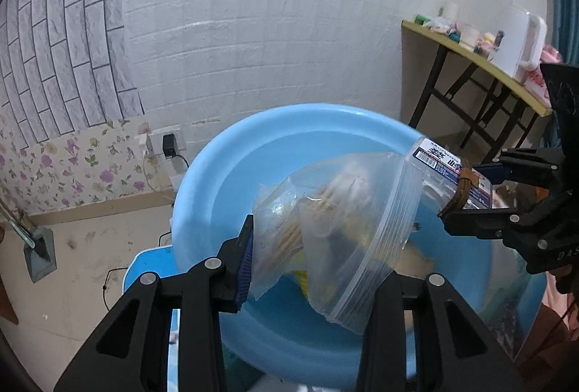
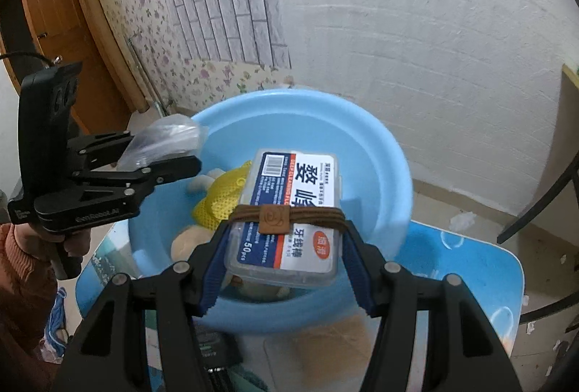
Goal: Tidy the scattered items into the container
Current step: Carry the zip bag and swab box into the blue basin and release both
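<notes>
- Light-blue plastic basin (image 1: 217,175), round and smooth-walled, fills the middle of both wrist views; we see it resting on a blue patterned surface (image 2: 470,258).
- Left gripper (image 1: 315,269) is clenched on a clear zip bag (image 1: 336,229), crinkled and soft, held above the basin.
- Right gripper (image 2: 282,247) grasps a clear rigid floss-pick box (image 2: 293,207) across its width, over the basin's near side; a brown elastic band (image 2: 286,216) with a small tag wraps the box.
- Only the right wrist view shows the basin's contents: a yellow mesh item (image 2: 220,200) and a beige plush shape (image 2: 188,240).
- Only the left wrist view shows the side table (image 1: 481,66), cluttered with small items.
- The bag's contents are hard to make out: thin tan sticks, with darker blurred shapes behind the film.
- The left gripper's right finger is hidden behind the bag.
- At the frame's edge in the right wrist view, a rust-coloured ribbed sleeve (image 2: 18,269) is cut off.
</notes>
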